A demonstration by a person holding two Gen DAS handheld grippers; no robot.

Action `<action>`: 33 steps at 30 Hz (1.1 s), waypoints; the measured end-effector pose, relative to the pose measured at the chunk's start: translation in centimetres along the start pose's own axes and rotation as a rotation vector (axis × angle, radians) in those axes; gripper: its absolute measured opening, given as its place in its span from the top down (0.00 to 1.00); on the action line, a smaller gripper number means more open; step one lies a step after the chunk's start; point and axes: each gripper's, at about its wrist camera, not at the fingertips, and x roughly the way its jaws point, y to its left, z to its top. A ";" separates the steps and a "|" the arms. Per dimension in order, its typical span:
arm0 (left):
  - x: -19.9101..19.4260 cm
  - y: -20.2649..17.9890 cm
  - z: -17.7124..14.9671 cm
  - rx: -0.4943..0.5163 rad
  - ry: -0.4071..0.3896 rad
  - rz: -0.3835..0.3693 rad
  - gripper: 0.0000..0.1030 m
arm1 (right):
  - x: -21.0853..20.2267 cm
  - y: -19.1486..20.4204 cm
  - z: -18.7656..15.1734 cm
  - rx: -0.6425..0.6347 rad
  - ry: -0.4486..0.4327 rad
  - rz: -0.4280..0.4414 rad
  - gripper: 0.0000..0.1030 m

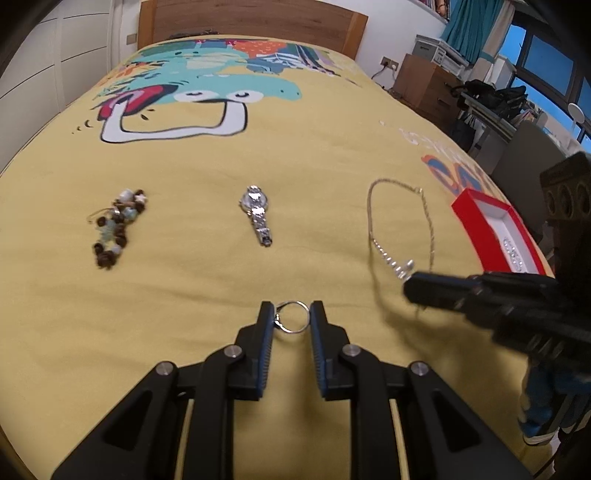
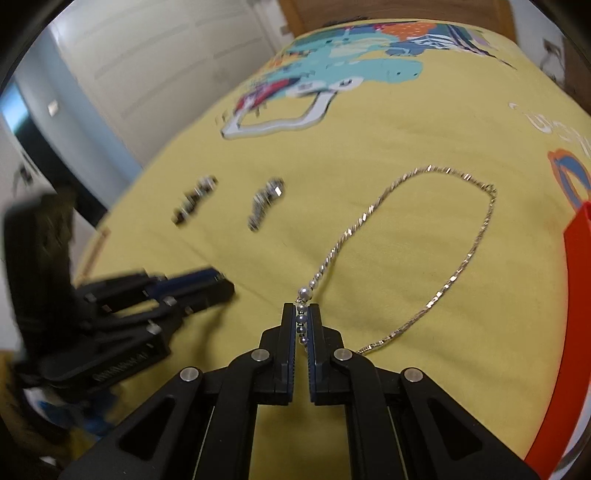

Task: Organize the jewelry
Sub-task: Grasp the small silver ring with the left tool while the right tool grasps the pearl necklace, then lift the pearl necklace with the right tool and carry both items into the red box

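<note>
My left gripper [image 1: 291, 308] is closed on a silver ring [image 1: 293, 322], held between its fingertips just above the yellow bedspread. My right gripper [image 2: 302, 308] is shut on the beaded end of a silver chain necklace [image 2: 458, 266], whose loop lies on the bedspread ahead. In the left wrist view the necklace [image 1: 373, 221] lies right of centre and the right gripper [image 1: 410, 286] comes in from the right at its pendant end. A silver watch [image 1: 256, 214] and a beaded bracelet [image 1: 114, 225] lie further left. A red jewelry box [image 1: 517, 229] stands open at the right.
The yellow bedspread [image 1: 207, 273] with a cartoon print covers the bed; a wooden headboard [image 1: 251, 18] is at the far end. A wooden nightstand [image 1: 424, 81] and cluttered shelves stand to the right. White wardrobe doors [image 2: 147, 66] are on the left.
</note>
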 end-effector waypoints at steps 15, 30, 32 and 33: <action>-11.0 -1.6 0.4 0.006 -0.130 -0.009 0.82 | -14.0 4.5 2.2 0.065 -0.246 0.039 0.95; -15.0 -12.0 2.0 0.116 -0.178 -0.133 0.82 | -27.7 2.8 1.7 -0.001 -0.390 -0.139 0.95; -14.3 -14.1 2.7 0.140 -0.171 -0.160 0.82 | -28.6 1.2 1.7 0.006 -0.398 -0.170 0.95; -13.9 -15.3 2.9 0.155 -0.169 -0.171 0.82 | -28.9 0.4 1.7 0.011 -0.401 -0.185 0.95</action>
